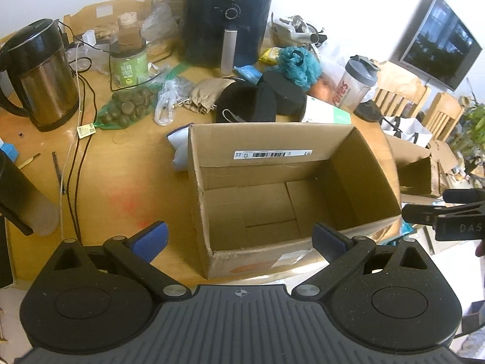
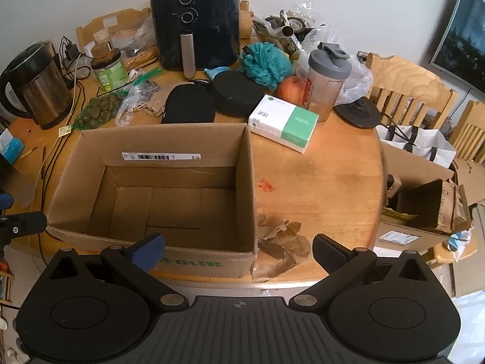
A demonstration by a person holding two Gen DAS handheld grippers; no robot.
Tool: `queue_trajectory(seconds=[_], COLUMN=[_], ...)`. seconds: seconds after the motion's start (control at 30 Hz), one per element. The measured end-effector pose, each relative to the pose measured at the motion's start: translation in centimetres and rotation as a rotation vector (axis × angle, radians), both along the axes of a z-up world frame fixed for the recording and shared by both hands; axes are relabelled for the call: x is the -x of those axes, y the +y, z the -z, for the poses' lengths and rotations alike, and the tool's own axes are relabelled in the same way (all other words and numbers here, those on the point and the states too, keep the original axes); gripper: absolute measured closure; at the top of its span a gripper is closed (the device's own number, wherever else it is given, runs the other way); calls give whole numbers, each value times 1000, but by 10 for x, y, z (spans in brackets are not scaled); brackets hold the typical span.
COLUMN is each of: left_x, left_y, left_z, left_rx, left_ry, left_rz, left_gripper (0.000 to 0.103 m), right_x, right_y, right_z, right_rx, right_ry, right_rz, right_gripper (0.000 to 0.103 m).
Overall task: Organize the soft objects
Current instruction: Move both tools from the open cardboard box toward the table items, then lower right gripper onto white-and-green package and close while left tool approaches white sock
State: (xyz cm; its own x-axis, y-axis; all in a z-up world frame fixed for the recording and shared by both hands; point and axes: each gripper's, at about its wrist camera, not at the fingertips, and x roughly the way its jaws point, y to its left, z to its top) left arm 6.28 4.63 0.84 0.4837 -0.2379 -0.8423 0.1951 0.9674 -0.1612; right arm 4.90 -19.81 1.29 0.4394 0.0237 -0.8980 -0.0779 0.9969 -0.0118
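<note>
I hold both grippers wide apart and empty over the near edge of the bench (image 2: pixel 333 182): my left gripper (image 1: pixel 239 239) hangs over the near wall of the open cardboard box (image 1: pixel 348 166), my right gripper (image 2: pixel 238 250) over the box's near right corner. The box is bare inside.

Going left to right along the far side, the kettle (image 1: pixel 42 75), its cords and the green jar (image 1: pixel 128 63) are hard things I should leave alone. The net bag of dark round pieces (image 1: pixel 127 109) and a crinkly plastic bag (image 1: pixel 166 103) lie just behind the box's left corner. Next comes a tan cloth pouch (image 1: pixel 206 94) — limp and light, I judge, best pinched at a bunched fold. Beside it the black soft case (image 2: pixel 189 106) looks padded; I would take it by its rim or strap. The black round piece (image 2: pixel 238 97) touching it I cannot judge for softness. Behind that sits the teal mesh puff (image 2: pixel 263 63) — very light and springy, so I would bite deep into its middle, since a shallow grip may slip off.

The air fryer (image 2: pixel 194 21) stands close behind, the shaker bottle (image 2: pixel 326 82) and an apple (image 2: pixel 289 88) crowd the puff's right side, and the white-green carton (image 2: pixel 285 121) lies between it and me.
</note>
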Motion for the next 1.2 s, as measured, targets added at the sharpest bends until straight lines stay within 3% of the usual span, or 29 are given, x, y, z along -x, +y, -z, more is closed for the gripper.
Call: queue_trajectory(seconds=[0.67,0.97,1.2], left_x=[-42,-61,-69], left_y=[-11,-14,-7], left_z=[-9,-12,-9], left_rx=[-25,-153,-98], left_ry=[-2,-50,-75], left_rz=[-111,-266,-331], left_gripper=[0,0,0], right_x=[-59,-99,-128], right_y=[-56,-82,-93], right_z=[0,13,25], right_rx=[-6,-32,-75], right_ry=[-60,-80,-101], right_rz=[-23,-70,-65], right_gripper=[0,0,0])
